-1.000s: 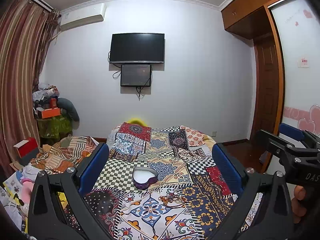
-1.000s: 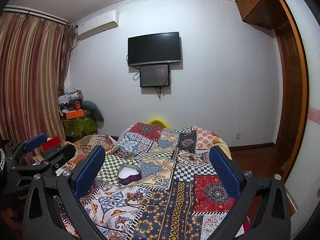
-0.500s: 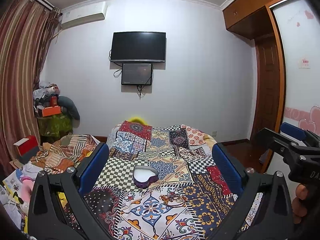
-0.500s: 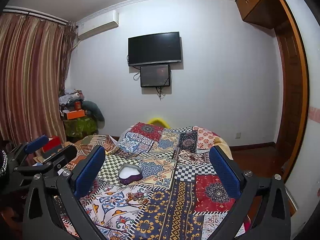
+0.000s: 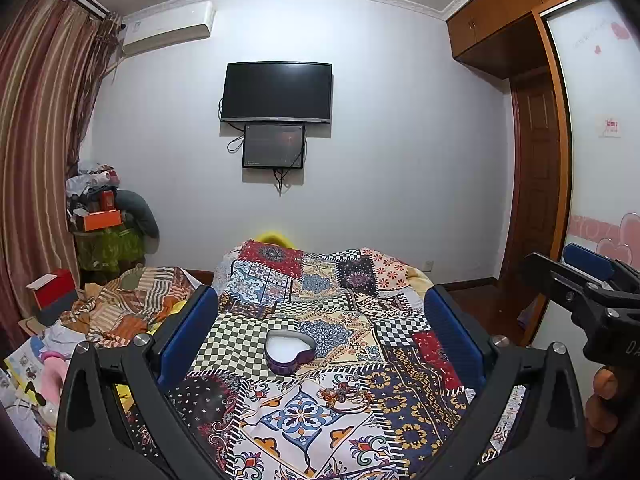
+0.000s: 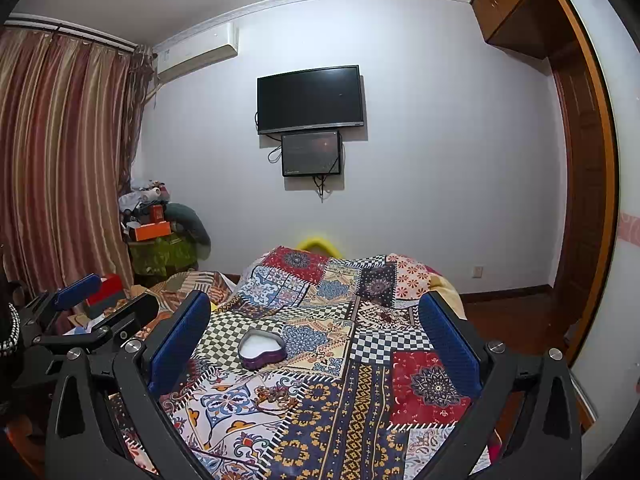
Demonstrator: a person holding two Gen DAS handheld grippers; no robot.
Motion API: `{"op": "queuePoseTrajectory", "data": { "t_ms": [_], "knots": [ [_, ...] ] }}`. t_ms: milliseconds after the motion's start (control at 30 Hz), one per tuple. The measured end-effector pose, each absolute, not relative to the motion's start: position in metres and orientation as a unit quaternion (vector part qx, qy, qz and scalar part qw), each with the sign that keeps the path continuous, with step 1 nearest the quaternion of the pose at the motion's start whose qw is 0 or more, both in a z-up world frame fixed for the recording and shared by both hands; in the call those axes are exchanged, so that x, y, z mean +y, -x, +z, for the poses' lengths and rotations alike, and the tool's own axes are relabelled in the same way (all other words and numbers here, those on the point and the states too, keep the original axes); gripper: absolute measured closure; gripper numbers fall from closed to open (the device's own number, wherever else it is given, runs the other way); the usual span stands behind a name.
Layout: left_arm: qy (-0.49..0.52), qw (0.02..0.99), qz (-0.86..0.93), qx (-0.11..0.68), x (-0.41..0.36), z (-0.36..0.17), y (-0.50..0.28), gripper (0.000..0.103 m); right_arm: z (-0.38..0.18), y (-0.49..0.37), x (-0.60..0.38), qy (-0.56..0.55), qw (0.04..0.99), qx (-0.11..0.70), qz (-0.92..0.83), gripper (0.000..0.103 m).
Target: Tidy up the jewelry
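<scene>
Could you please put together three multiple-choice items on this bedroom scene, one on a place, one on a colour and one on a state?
1. Where does the heart-shaped box sit?
A. on the patchwork bedspread
B. on the floor by the curtain
C. between the fingers of the right gripper

2. What colour is the outside wall of the heart-shaped box?
A. orange
B. purple
C. green

3. How do the left gripper and right gripper stand?
A. both shut on jewelry
B. left shut, right open
C. both open and holding nothing

Answers:
1 A, the box rests on the bedspread beyond the loose jewelry.
2 B, its wall shows purple around a white inside.
3 C, each gripper's blue pads stand wide apart with only the bed between them.
</scene>
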State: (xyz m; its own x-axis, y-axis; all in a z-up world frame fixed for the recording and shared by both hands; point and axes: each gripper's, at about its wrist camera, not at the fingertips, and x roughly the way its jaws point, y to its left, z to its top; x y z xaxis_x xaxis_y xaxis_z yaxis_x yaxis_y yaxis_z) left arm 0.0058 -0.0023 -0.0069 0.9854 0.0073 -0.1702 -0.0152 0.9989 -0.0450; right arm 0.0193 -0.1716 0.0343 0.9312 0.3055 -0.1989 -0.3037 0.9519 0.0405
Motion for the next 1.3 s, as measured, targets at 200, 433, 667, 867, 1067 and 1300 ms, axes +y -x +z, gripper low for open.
{"op": "queuePoseTrajectory", "data": {
  "t_ms": [200, 433, 667, 867, 1067, 1300],
  "knots": [
    [0.023, 0.996, 0.005, 0.085, -0.002, -0.007, -0.005, 0.000, 0.035, -0.019, -0.172, -0.006, 0.983, 0.102, 0.155, 0.000],
    [0.022, 0.996, 0.004, 0.087, -0.002, -0.007, -0.006, 0.000, 0.035, -0.021, -0.174, -0.010, 0.982, 0.105, 0.156, 0.000],
    [0.023, 0.996, 0.004, 0.088, -0.003, -0.007, -0.006, 0.000, 0.033, -0.024, -0.176, -0.013, 0.982, 0.108, 0.156, 0.000],
    [0.023, 0.995, 0.004, 0.093, -0.001, -0.006, -0.010, 0.000, 0.030, -0.029, -0.177, -0.015, 0.981, 0.114, 0.156, 0.000],
    [0.027, 0.994, 0.004, 0.109, 0.003, -0.011, -0.023, 0.000, 0.022, -0.041, -0.177, -0.018, 0.980, 0.129, 0.151, 0.000],
    [0.031, 0.990, 0.007, 0.141, 0.012, -0.026, -0.049, 0.000, 0.003, -0.067, -0.179, -0.022, 0.977, 0.167, 0.133, 0.000]
  ]
}}
